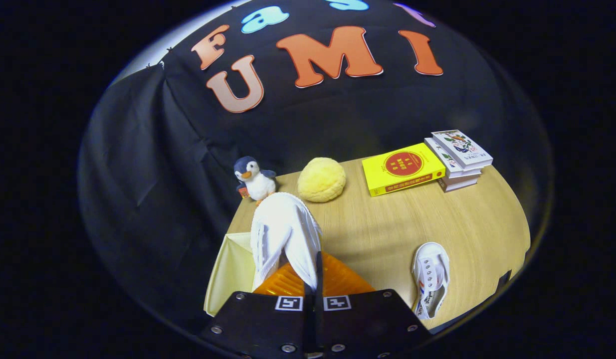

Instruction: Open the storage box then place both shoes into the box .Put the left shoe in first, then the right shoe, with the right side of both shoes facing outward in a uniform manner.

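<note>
White canvas shoe pinched at heel between closed fingers, held above open storage box on bench left. First placement under way; next: lower in. Second shoe near right.

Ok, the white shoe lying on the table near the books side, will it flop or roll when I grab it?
The second shoe looks like soft canvas, so its upper probably gives under the fingers. It lies flat, unlikely to roll. Probably light: the gripper already holds the first shoe by a pinched edge.

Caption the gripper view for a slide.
Gripper shut on a white shoe above the open storage box; second shoe on table.
</note>
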